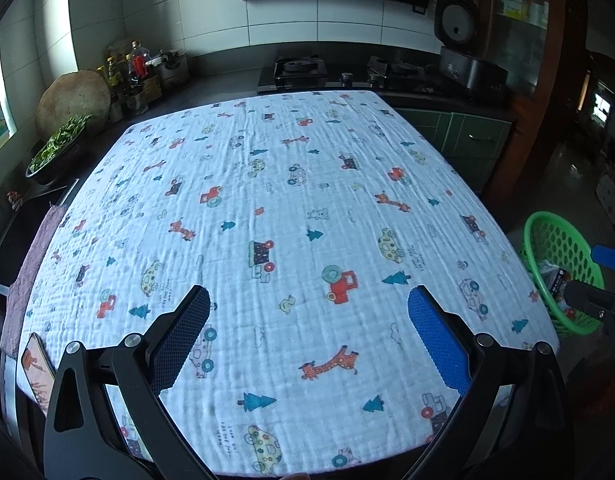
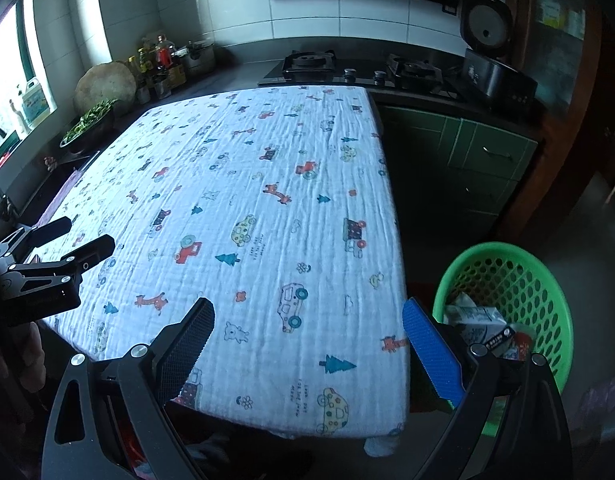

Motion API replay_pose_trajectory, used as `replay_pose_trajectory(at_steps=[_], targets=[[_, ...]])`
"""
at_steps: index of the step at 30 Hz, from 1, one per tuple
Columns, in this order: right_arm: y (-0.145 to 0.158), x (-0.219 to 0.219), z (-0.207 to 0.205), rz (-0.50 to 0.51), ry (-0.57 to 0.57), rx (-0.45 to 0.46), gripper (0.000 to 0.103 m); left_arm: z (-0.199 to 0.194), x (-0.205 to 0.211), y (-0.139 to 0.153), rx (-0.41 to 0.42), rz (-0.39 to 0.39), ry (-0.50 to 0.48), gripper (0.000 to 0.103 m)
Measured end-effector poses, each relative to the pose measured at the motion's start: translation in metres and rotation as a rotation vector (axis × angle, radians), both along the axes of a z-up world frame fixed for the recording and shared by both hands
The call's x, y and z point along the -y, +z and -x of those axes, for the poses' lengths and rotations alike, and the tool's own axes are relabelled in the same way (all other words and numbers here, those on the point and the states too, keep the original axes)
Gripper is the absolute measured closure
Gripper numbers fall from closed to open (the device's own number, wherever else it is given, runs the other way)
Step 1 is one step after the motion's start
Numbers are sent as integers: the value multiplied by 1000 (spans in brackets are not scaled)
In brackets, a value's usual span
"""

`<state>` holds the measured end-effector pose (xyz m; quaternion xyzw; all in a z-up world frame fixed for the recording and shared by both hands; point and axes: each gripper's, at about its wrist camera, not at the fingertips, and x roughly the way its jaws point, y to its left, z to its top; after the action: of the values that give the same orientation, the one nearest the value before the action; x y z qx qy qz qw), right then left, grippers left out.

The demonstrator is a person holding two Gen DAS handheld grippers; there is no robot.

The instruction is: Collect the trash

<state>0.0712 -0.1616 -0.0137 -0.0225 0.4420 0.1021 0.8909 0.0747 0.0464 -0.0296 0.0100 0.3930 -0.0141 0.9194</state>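
White crinkled cloth (image 1: 291, 208), printed with cars, giraffes and little trees, covers the table in the left wrist view. The left gripper (image 1: 307, 308) hangs over its near part with both blue-padded fingers spread wide and nothing between them. A phone (image 1: 37, 368) lies at the near left edge of the cloth. Off the table's right side stands a green perforated basket (image 1: 563, 240) with a few wrappers inside, and part of the other tool shows just in front of it. Behind the table run a dark counter, a gas hob (image 1: 343, 70) and a rice cooker (image 1: 467, 68) with its lid up; a bowl of greens (image 1: 57, 148) sits on the left.

From the right wrist view, the right gripper (image 2: 307, 320) is likewise spread apart and holds nothing, hovering above the table's near right corner. The basket (image 2: 519, 272) stands on the floor just beside that corner, and the trash (image 2: 483, 328) lies in it: a crumpled carton and some packets. The left gripper (image 2: 79, 240) shows at the left edge over the cloth (image 2: 267, 200).
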Motion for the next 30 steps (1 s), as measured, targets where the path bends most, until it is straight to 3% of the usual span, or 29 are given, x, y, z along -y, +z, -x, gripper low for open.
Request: replay_pose_trajectory(at_steps=[30], targets=[[-18,49,40,-8,-145,-35,11,15,63,-10,-18,-36,-105,5]])
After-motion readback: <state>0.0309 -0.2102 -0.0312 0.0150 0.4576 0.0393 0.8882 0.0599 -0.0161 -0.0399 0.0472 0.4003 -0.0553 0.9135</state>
